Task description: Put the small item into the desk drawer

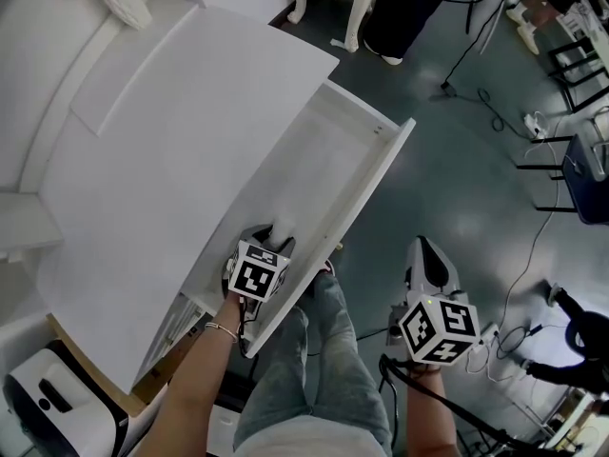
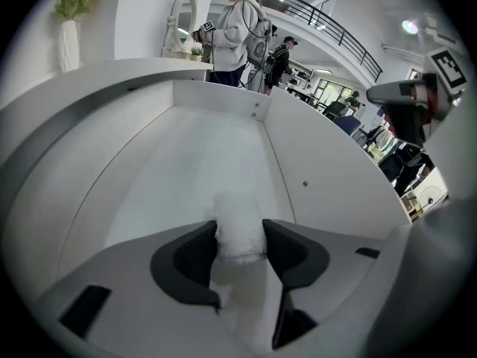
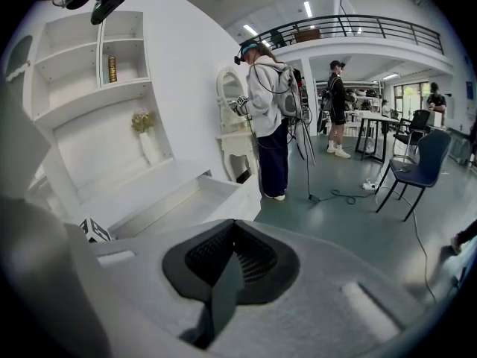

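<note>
The white desk has its drawer pulled out wide. My left gripper reaches into the drawer's near end. In the left gripper view the small white fuzzy item stands between the jaws of that gripper, touching both dark pads, low over the drawer floor. My right gripper hangs outside the drawer over the floor, right of my knees. Its jaws are shut in the right gripper view, with nothing between them. The open drawer shows to its left.
A white vase stands at the desk's far corner. Cables and chair legs lie on the grey floor to the right. A white device sits at lower left. People stand beyond the desk, near a chair.
</note>
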`<move>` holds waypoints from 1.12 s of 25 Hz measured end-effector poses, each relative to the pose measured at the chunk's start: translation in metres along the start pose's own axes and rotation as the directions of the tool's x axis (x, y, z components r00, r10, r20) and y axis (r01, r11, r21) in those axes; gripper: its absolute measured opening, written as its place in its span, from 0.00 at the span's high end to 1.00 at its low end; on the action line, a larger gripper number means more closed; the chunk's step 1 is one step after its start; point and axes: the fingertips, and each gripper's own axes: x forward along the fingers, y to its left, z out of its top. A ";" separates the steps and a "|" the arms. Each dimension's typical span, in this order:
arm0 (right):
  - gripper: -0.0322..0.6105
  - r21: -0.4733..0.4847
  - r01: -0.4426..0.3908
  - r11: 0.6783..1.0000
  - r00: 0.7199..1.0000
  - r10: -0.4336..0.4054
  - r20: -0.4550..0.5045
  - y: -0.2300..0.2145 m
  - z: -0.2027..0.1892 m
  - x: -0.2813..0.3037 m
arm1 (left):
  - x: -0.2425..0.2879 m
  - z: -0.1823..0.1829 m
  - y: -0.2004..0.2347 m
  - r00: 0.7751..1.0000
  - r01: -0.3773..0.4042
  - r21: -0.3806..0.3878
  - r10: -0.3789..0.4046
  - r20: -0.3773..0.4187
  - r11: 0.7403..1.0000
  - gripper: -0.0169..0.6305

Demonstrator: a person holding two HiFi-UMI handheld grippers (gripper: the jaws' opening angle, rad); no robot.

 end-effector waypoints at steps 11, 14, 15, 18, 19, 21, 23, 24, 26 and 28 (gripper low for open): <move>0.94 -0.010 -0.039 0.999 0.999 0.039 0.007 0.017 0.003 -0.002 | -0.020 -0.010 0.002 0.999 0.036 -0.027 -0.037 -0.014 0.999 0.65; 0.94 -0.018 -0.053 0.998 0.999 0.053 0.012 0.024 0.006 -0.002 | -0.028 -0.009 0.004 0.999 0.039 -0.028 -0.039 -0.004 0.999 0.65; 0.94 -0.021 -0.057 0.998 0.998 0.057 0.014 0.026 0.007 -0.002 | -0.031 -0.009 0.005 0.999 0.037 -0.027 -0.037 -0.001 0.999 0.65; 0.94 -0.031 -0.068 0.997 0.997 0.069 0.021 0.034 0.012 -0.005 | -0.044 -0.007 0.006 0.999 0.024 -0.026 -0.024 0.022 0.999 0.65; 0.94 -0.035 -0.072 0.997 0.997 0.073 0.025 0.037 0.014 -0.007 | -0.051 -0.006 0.007 0.999 0.020 -0.027 -0.019 0.037 0.999 0.65; 0.94 -0.046 -0.079 0.996 0.996 0.081 0.033 0.043 0.019 -0.010 | -0.065 -0.003 0.008 0.998 0.009 -0.036 -0.007 0.069 0.999 0.65; 0.94 -0.059 -0.087 0.994 0.995 0.089 0.041 0.050 0.024 -0.013 | -0.080 -0.003 0.009 0.995 -0.004 -0.044 0.008 0.100 0.999 0.65; 0.94 -0.066 -0.091 0.994 0.995 0.094 0.044 0.053 0.026 -0.014 | -0.088 -0.003 0.009 0.993 -0.010 -0.048 0.016 0.115 0.999 0.65; 0.94 -0.080 -0.103 0.991 0.993 0.107 0.052 0.061 0.030 -0.017 | -0.106 -0.005 0.010 0.989 -0.024 -0.059 0.032 0.147 0.998 0.65; 0.94 -0.096 -0.119 0.988 0.990 0.125 0.059 0.071 0.035 -0.021 | -0.126 -0.005 0.012 0.981 -0.042 -0.078 0.056 0.186 0.996 0.65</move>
